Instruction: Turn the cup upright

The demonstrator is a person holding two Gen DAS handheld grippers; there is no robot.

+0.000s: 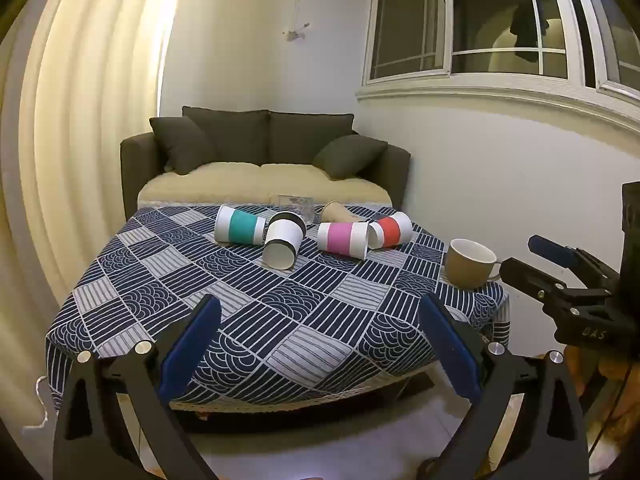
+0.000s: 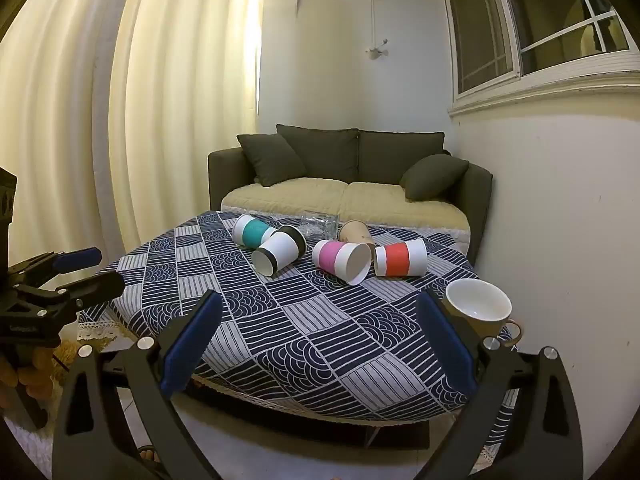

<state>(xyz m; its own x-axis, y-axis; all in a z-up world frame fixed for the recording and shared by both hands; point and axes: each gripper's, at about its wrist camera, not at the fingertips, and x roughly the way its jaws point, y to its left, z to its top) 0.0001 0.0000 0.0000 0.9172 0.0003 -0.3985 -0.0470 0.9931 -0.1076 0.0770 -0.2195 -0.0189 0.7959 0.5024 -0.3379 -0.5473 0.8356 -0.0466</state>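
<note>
Cups [image 1: 240,231] lie toppled mid-frame on the surface [image 1: 248,312]; none flipped yet. Left gripper [image 1: 320,344] and right gripper [image 2: 318,340] fingers spread, empty.

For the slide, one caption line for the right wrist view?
Open right gripper faces a patterned table: five paper cups on their sides, the pink-banded cup among them, tan mug upright.

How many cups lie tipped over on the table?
5: teal cup far left, black-banded cup beside it, pink cup center, red cup right, tan cup behind them.
</note>
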